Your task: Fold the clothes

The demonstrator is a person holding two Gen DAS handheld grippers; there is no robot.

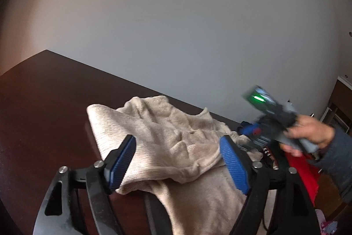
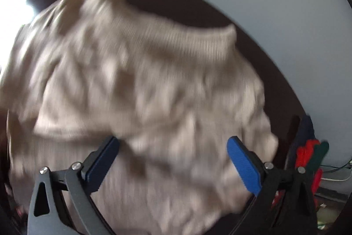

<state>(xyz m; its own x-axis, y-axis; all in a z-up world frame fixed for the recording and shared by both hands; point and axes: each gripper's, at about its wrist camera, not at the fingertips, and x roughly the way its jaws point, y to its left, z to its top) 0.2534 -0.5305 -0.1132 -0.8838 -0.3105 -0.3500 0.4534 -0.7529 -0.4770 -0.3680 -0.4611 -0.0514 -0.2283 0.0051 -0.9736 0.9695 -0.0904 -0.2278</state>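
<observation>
Dark desk [image 1: 44,102] against plain wall. Beige knit sweater [image 1: 167,142] crumpled near far edge, spilling over near edge. Soft, light, stretchy; best pinched at ribbed hem [image 1: 99,122]. Left gripper [image 1: 178,162] and right gripper [image 2: 173,162]: fingers apart, empty.

Left gripper [image 1: 178,160] wide open, holding nothing. Right gripper [image 2: 173,160] wide open too, gripped by right hand [image 1: 312,131].
</observation>
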